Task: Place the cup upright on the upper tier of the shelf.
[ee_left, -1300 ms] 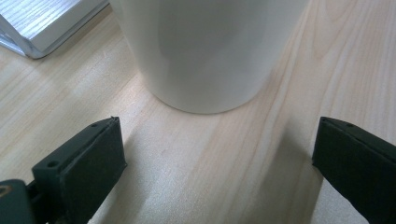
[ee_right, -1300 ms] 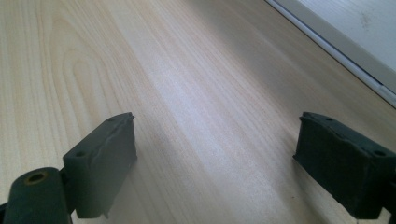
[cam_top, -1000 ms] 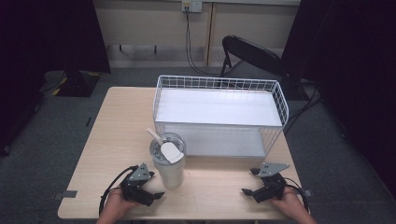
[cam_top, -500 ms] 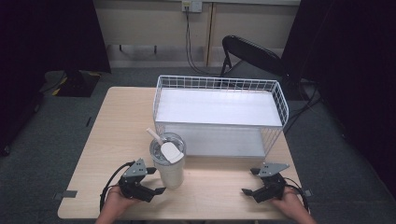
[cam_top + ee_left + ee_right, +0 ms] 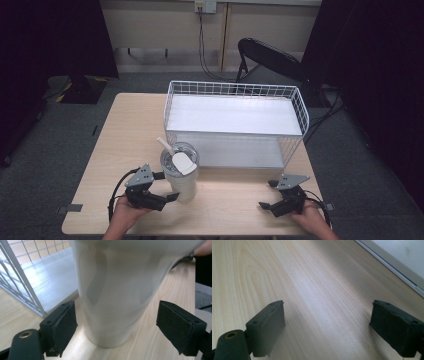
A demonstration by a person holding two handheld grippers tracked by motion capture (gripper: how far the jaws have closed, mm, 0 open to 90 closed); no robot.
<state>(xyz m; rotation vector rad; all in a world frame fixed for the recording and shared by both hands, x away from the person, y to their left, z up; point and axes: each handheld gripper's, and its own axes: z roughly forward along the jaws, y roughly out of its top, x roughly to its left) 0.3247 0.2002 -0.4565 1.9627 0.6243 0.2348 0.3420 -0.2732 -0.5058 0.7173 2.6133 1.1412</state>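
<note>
the left gripper (image 5: pixel 167 187) sits low on the table (image 5: pixel 115 135) with its jaws spread wide on either side of the tumbler (image 5: pixel 180 177), and the left gripper view puts the cup's pale lower wall (image 5: pixel 112 295) squarely between the two black pads (image 5: pixel 63 325), neither of them touching it yet. the step in hand looks like taking hold of the tumbler, so the tumbler is the landmark here: the left gripper is just beside its base on the near-left, and the right gripper (image 5: pixel 272 197) rests well off to its right near the table's front edge, its jaws likewise wide apart with nothing but bare wood between them in the right gripper view. to do the grasp well, i would keep the pads level and centred on the cup's width, close slowly and evenly, and take it a little above the foot, since the wall tapers downward and a low pinch could let it slip or tip. the tumbler stands upright with a clear lid (image 5: pixel 172 155) on top and a white flap or straw piece (image 5: pixel 175 155) leaning across it; what is inside i cannot tell. just behind the tumbler, and reaching away to its right, stands the white wire basket (image 5: pixel 235 90), with a flat white panel lying across it and no loose item visible in it.
</note>
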